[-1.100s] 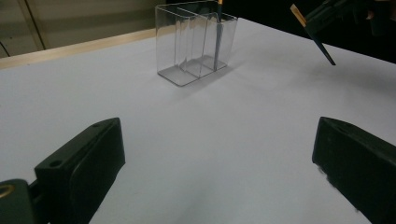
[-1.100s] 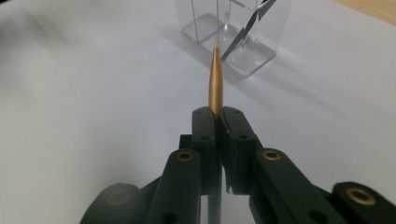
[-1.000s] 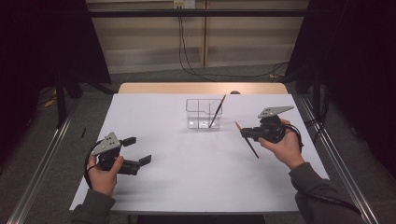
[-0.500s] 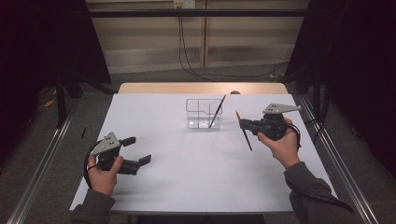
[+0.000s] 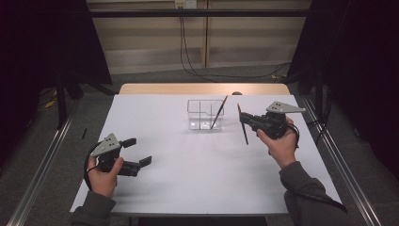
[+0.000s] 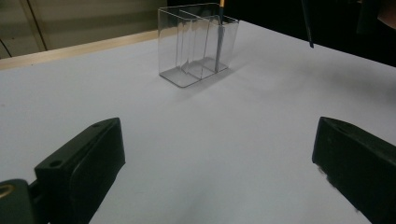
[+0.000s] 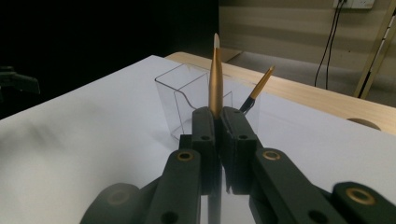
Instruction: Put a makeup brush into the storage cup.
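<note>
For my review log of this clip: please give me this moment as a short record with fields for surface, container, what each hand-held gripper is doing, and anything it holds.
surface: white table
container: clear divided holder, one brush leaning inside
right hand-held gripper: shut on a gold-handled brush, raised beside the holder
left hand-held gripper: open, nothing between the jaws, low near the table's front left
brush in holder vs held brush: apart
</note>
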